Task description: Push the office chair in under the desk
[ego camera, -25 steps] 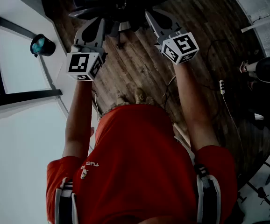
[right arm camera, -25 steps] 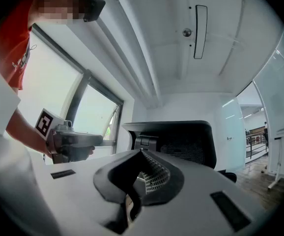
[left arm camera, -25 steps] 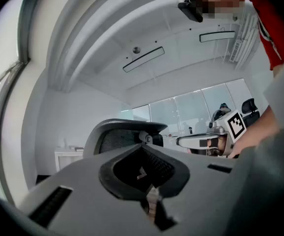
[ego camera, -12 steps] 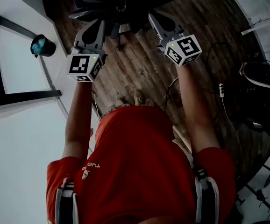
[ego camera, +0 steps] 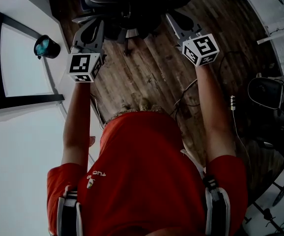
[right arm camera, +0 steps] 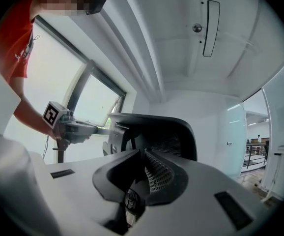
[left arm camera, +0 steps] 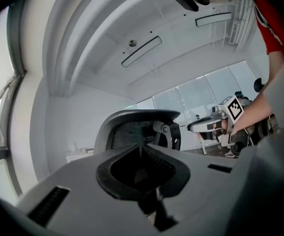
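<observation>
The black office chair (ego camera: 127,4) stands at the top of the head view, on the wooden floor. Both grippers point level at it, one on each side. My left gripper (ego camera: 90,27) reaches its left edge and my right gripper (ego camera: 175,19) its right edge; whether they touch it I cannot tell. In the left gripper view the jaws of the left gripper (left arm camera: 142,149) are shut with nothing between them, and the chair's mesh back (left arm camera: 132,127) rises just ahead. In the right gripper view the right gripper (right arm camera: 143,154) is shut and empty too, before the same chair back (right arm camera: 166,132).
A tall window (ego camera: 14,58) and white wall run along the left. A round black lamp-like object (ego camera: 46,46) sits by the window. Cables (ego camera: 181,95) and a power strip (ego camera: 233,90) lie on the floor. Another dark chair (ego camera: 267,92) stands at the right.
Both grippers have moved forward, up the head view, the right one also outward to the right. The chair has shifted further up and away with them.
</observation>
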A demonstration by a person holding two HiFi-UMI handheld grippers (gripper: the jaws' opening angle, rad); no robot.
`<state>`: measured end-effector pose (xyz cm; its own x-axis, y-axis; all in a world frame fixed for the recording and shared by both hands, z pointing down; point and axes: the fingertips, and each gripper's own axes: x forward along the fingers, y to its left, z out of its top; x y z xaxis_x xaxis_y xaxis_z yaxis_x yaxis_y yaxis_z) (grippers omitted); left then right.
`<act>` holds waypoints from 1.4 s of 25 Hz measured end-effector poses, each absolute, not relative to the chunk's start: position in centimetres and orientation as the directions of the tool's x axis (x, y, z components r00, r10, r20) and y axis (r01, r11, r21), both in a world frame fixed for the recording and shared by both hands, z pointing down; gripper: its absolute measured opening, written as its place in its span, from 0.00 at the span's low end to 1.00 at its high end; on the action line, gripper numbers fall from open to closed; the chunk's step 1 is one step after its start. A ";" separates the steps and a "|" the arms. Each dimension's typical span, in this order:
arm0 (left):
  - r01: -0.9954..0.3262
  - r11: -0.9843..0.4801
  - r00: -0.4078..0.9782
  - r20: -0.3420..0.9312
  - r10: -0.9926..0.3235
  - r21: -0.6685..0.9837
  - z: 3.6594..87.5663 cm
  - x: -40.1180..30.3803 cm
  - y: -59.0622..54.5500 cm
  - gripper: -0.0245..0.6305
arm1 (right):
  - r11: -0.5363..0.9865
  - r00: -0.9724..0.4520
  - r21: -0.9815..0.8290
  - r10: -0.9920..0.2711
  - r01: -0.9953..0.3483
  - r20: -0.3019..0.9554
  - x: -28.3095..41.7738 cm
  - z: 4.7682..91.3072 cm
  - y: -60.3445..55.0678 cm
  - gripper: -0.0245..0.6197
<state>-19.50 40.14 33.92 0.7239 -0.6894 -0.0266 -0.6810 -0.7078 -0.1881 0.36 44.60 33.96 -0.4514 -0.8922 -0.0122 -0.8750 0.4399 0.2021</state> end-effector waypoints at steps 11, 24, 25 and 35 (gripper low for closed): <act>-0.670 -0.622 0.634 0.124 -0.763 -0.404 35.6 -20.4 35.9 0.18 | 0.489 -0.463 0.394 -0.870 -0.778 0.167 5.4 36.1 40.9 0.24; -0.365 -0.565 0.447 0.393 -0.804 -0.740 39.8 -23.2 31.5 0.39 | 0.647 -0.309 0.635 -0.761 -0.422 0.571 10.3 41.8 36.5 0.45; -0.339 -0.570 0.435 0.412 -0.800 -0.749 40.1 -23.2 31.3 0.40 | 0.659 -0.301 0.637 -0.751 -0.400 0.588 10.3 42.1 36.2 0.45; -0.099 -0.638 0.311 0.585 -0.749 -0.764 44.2 -23.6 28.2 0.42 | 0.774 -0.239 0.582 -0.632 -0.249 0.737 9.8 46.2 33.7 0.46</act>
